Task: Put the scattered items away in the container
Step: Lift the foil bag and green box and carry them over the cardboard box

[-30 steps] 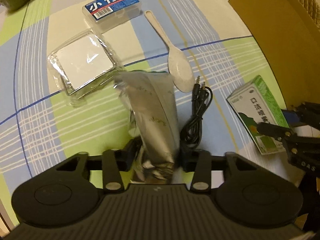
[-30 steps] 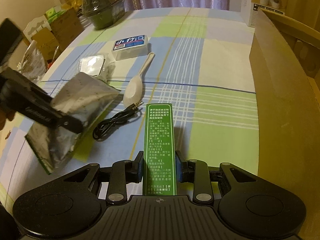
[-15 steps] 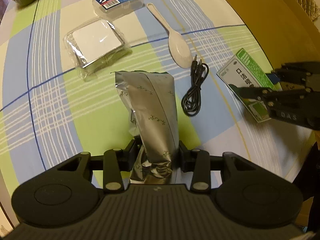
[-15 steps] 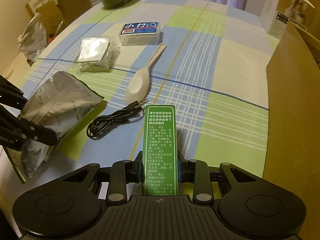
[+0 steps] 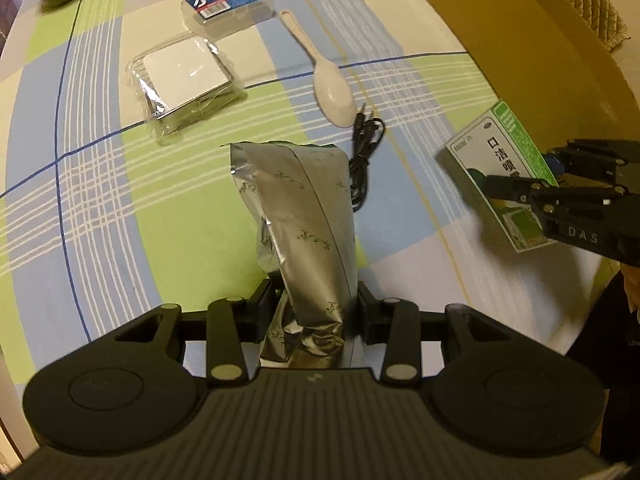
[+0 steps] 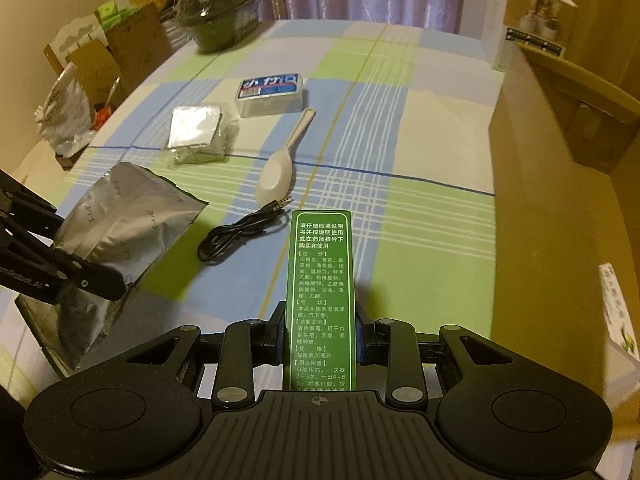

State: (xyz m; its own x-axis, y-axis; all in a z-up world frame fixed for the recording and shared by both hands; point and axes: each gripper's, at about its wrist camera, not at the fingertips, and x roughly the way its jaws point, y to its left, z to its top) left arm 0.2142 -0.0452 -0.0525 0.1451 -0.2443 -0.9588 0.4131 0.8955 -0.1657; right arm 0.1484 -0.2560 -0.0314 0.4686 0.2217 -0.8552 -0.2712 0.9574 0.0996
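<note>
Step in hand, my read: carry phase, both grippers loaded, nothing dropped in cardboard box [image 6: 532, 128] yet.

Left gripper [image 5: 316, 304] jaws clamped on foil pouch [image 5: 304, 216], pouch off table, far left of box. Points steeply down.

Right gripper [image 6: 320, 328] jaws pinching green medicine carton [image 6: 320, 288], carton just left of box wall, clear of table. Tilted down, less steep.

Next: lift over box rim, then release. Carton nearer, probably goes first.

Spoon [image 6: 280, 168], cable [image 6: 240, 236], clear packet [image 6: 196, 128], blue-label case [image 6: 270, 94] lie on table left of box.

On the bench [image 6: 420, 128] the spoon [image 6: 280, 168] lies between the cable [image 6: 236, 236] and the labelled case [image 6: 270, 94]. The wrapped packet [image 6: 196, 132] lies left of the spoon. The cardboard box [image 6: 560, 184] stands at the right.
</note>
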